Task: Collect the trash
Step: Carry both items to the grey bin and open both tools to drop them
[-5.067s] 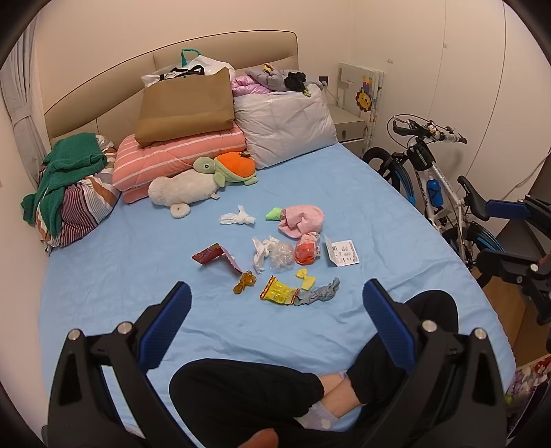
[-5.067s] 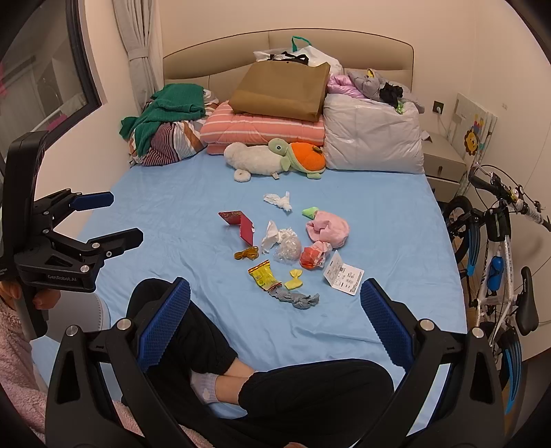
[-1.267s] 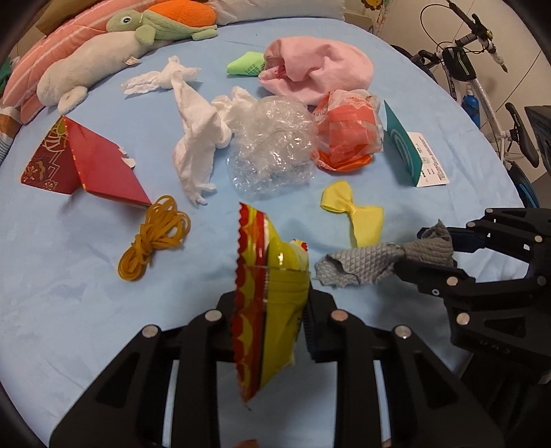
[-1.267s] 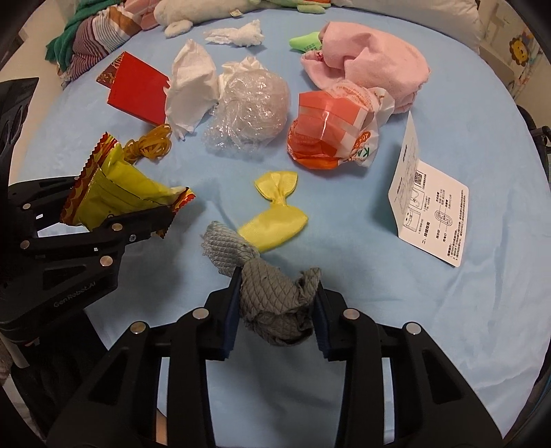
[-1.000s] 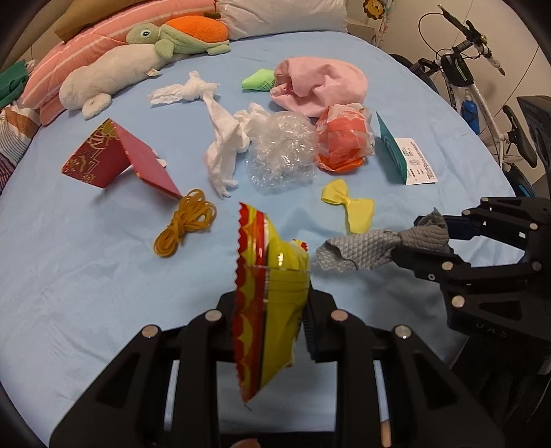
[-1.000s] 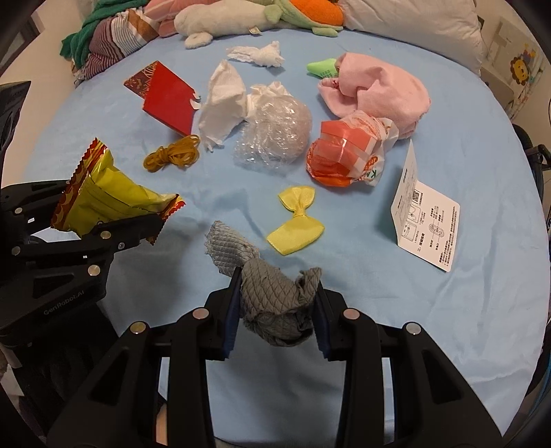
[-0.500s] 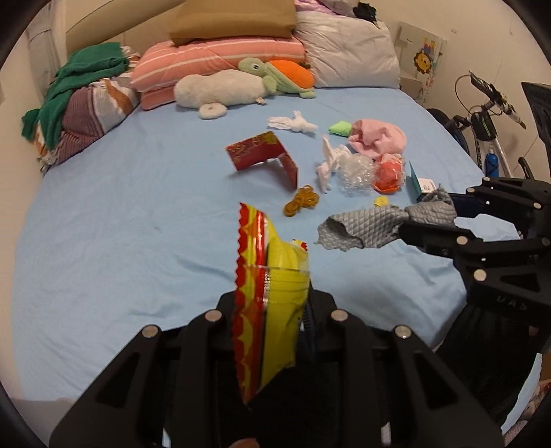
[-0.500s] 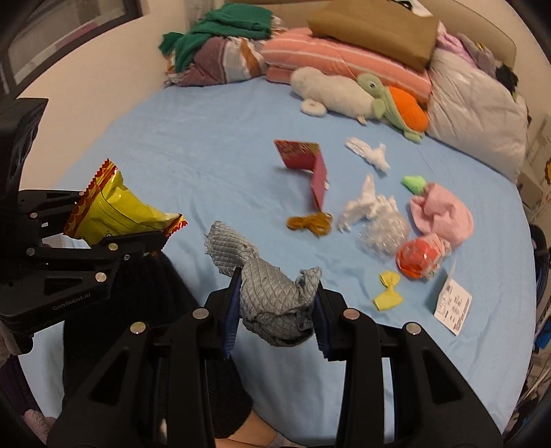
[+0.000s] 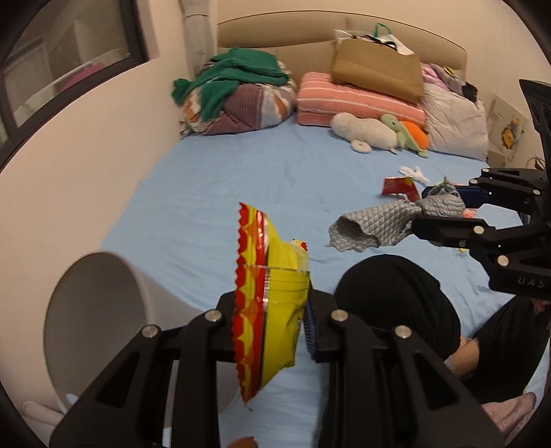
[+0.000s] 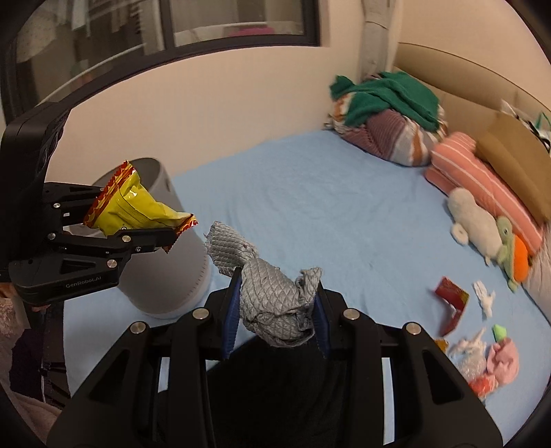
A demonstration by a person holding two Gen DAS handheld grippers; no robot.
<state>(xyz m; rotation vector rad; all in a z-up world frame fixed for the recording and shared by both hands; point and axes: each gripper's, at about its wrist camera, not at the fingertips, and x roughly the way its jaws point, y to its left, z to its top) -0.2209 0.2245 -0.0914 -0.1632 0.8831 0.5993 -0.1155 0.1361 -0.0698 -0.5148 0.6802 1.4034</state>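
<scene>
Left wrist view: the left gripper (image 9: 272,310) has its jaws pinching a yellow snack bag (image 9: 267,296) held on edge, long axis running 12 to 6 o'clock, its red serrated seam along the left side. At 8 o'clock stands a grey bin (image 9: 93,317), mouth tilted toward the camera; only this view shows its inside wall. At 3 o'clock the right gripper (image 9: 444,213) comes in from the frame edge, a grey rag (image 9: 375,222) pointing out of it toward 9 o'clock. The person's black-clad knee (image 9: 396,303) lies below it on the blue bed (image 9: 275,179).

Right wrist view: the right gripper (image 10: 275,310) has its jaws pinching the bunched rag (image 10: 272,296), whose loose end trails toward 10 o'clock. At 9 o'clock the left gripper (image 10: 137,224) holds the bag (image 10: 134,206) in front of the bin (image 10: 165,268), the bag's long axis running 10 to 4 o'clock. Only this view shows the bin's outer wall and base on the bed (image 10: 327,206), and the remaining litter (image 10: 478,348) at 4 o'clock, blurred. A window (image 10: 172,31) spans the top.
</scene>
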